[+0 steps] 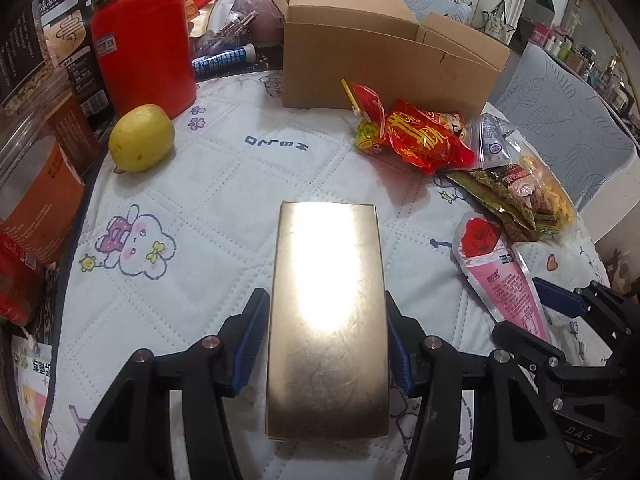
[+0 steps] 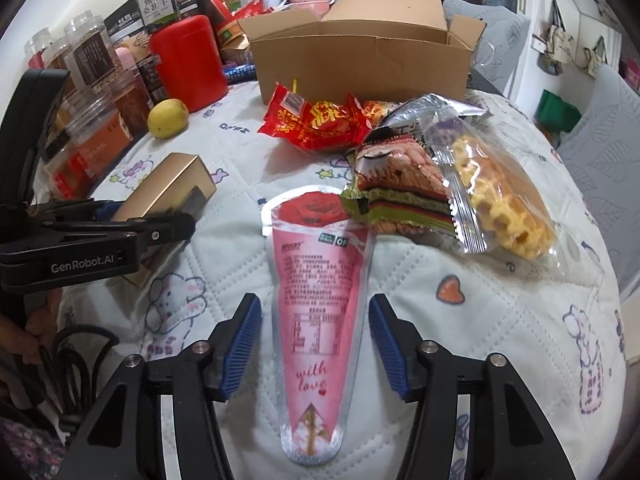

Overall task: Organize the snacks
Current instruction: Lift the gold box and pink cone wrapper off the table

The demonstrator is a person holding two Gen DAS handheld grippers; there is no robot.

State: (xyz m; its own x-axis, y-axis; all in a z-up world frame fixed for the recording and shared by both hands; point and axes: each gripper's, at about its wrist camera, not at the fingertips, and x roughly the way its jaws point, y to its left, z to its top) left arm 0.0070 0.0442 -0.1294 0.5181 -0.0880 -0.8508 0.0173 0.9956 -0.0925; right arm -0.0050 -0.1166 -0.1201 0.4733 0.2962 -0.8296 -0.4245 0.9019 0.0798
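Quilted cover (image 2: 480,280) with cartoon prints, spread over a crowded table.

Nearest on the right: right gripper (image 2: 316,344) with jaws spread and pinching nothing. Between them, flat on the quilt and clear of both pads, a pink cone pack (image 2: 316,272), narrow tip toward the camera. Likely light, thin and slick foil, easily crumpled; best taken across the narrow lower half, where both pads can reach round it.

To the left: left gripper (image 1: 326,344) astride a gold box (image 1: 328,300), pads right at its long sides. Pressing or just off, cannot tell. Looks stiff, glossy and probably slippery; best held square across those flat sides, near the middle.

Farther back: a loose heap of soft bags, red bag (image 2: 316,124) and clear crisps bag (image 2: 500,184) among them. Probably fragile contents, so better pinched by a sealed edge.

Behind these: open carton (image 2: 360,60), flaps up, the likely place for the snacks.
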